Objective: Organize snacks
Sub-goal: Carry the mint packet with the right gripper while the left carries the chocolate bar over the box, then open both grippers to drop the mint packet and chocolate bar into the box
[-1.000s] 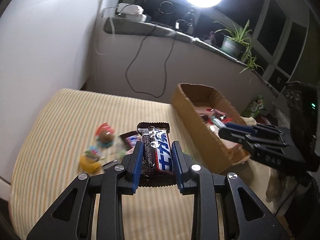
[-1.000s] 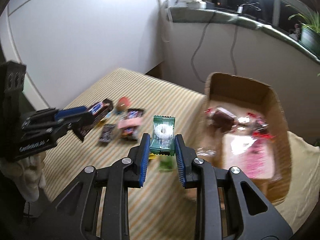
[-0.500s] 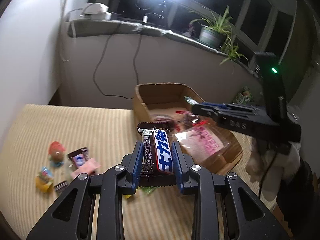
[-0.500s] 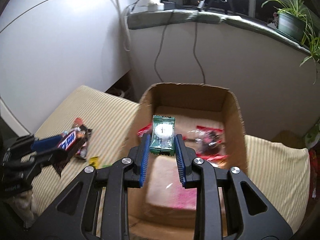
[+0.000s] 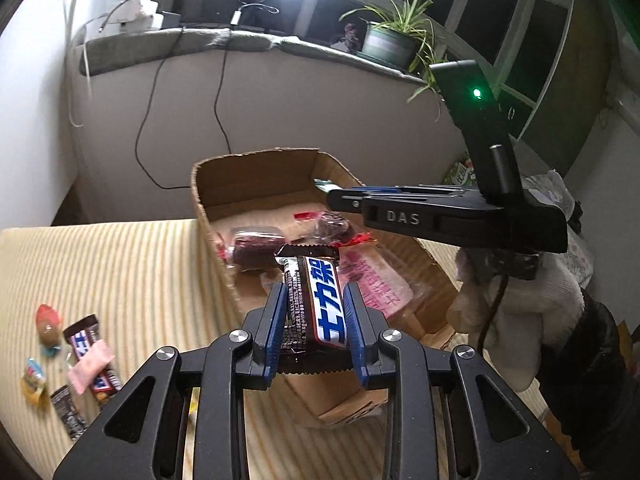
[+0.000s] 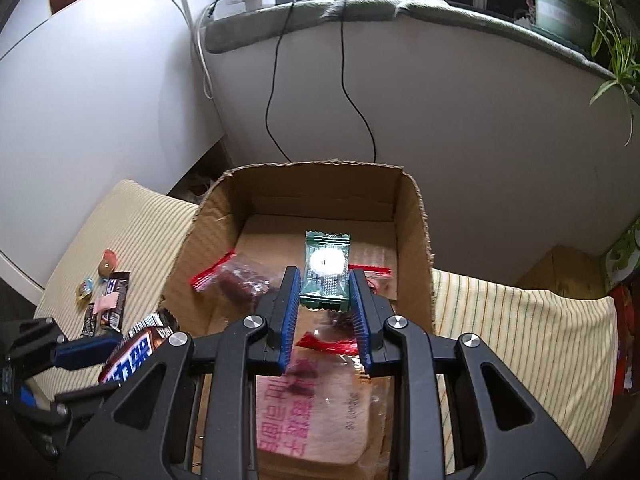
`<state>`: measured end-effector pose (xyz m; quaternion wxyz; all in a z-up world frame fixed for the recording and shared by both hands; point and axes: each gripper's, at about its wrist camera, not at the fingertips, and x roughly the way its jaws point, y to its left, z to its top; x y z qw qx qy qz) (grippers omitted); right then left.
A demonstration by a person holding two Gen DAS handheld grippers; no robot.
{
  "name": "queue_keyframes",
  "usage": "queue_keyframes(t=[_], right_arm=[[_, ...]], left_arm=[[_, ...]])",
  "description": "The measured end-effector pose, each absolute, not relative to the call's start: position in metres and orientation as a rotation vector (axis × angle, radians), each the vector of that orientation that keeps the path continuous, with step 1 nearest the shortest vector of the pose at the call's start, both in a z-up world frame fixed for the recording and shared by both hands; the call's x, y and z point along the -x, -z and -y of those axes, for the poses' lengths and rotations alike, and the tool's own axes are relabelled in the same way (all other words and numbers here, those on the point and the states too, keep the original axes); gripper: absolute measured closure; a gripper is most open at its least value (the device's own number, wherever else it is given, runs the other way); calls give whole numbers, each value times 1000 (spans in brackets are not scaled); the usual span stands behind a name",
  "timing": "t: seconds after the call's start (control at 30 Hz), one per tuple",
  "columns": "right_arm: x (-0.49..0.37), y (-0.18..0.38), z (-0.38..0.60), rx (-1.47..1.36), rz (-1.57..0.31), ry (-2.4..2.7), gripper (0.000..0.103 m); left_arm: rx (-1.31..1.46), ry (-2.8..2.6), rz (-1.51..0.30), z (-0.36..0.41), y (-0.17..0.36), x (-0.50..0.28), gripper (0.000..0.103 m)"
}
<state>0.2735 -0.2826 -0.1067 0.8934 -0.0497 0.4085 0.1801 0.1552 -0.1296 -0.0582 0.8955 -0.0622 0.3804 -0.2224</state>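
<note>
My left gripper (image 5: 314,300) is shut on a chocolate bar (image 5: 316,300) with a dark wrapper and a blue and white label, held over the near left wall of the cardboard box (image 5: 208,216). My right gripper (image 6: 325,280) is shut on a green wrapped candy (image 6: 326,268) above the inside of the same box (image 6: 416,216). From the left wrist view the right gripper (image 5: 340,196) reaches in from the right over the box. In the right wrist view the left gripper (image 6: 132,344) and its bar (image 6: 132,356) hang at the lower left.
Inside the box lie red-sealed snack bags (image 6: 236,280) and a pink packet (image 6: 308,420). Several loose snacks (image 5: 84,348) lie on the striped cloth (image 5: 120,272) to the left. Behind stand a wall with hanging cables (image 6: 276,80) and a sill with a potted plant (image 5: 388,40).
Both grippers have swung to the right with their snacks, from over the striped cloth to over the box. The loose snacks have slid to the left edge of both views.
</note>
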Motion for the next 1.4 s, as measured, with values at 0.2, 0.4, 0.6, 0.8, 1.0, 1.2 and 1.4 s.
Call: queue_keyframes(t=[0.2, 0.4, 0.6, 0.8, 1.0, 1.2, 1.4], right_arm=[[-277, 110, 287, 100, -852, -365, 77], [-278, 109, 289, 99, -849, -360, 76], [-274, 106, 291, 112, -835, -341, 44], [-269, 101, 290, 114, -829, -334, 38], [-258, 88, 284, 111, -797, -336, 25], [-242, 76, 274, 103, -777, -358, 21], [-218, 65, 257, 95, -751, -398, 21]], left_arm=[[111, 481, -797, 143, 59, -156, 76], [102, 482, -800, 149, 59, -157, 75], [100, 482, -796, 150, 58, -155, 62], [103, 480, -782, 145, 53, -148, 62], [115, 460, -764, 131, 46, -137, 62], [129, 423, -743, 105, 42, -122, 62], [157, 346, -729, 61, 43, -105, 62]])
